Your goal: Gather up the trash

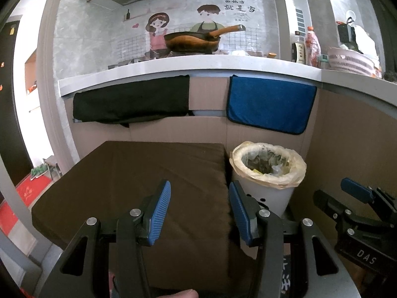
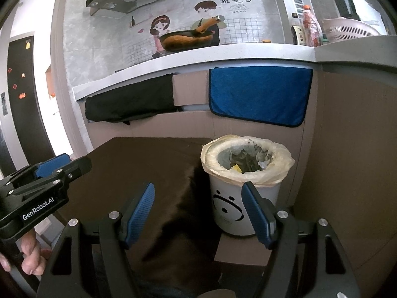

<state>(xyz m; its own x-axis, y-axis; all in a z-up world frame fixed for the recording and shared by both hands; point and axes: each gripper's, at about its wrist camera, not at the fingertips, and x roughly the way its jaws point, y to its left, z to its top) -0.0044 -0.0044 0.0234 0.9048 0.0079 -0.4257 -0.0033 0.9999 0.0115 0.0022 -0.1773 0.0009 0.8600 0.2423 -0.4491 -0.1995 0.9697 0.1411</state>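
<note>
Brown cushion (image 1: 129, 173) top bare; bin (image 2: 245, 164) mouth unobstructed; countertop (image 1: 188, 67) overhangs behind.

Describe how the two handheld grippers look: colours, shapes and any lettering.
Both are black angular frames with silver bolts and two fingers faced with ribbed blue pads. The left gripper reads "GenRobot.AI" on its side in the right wrist view; the right gripper shows "DAS" in the left wrist view.

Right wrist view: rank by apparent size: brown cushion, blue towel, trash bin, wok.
1. brown cushion, though it is nearest the camera
2. blue towel
3. trash bin, close to the towel
4. wok, farthest away
</note>
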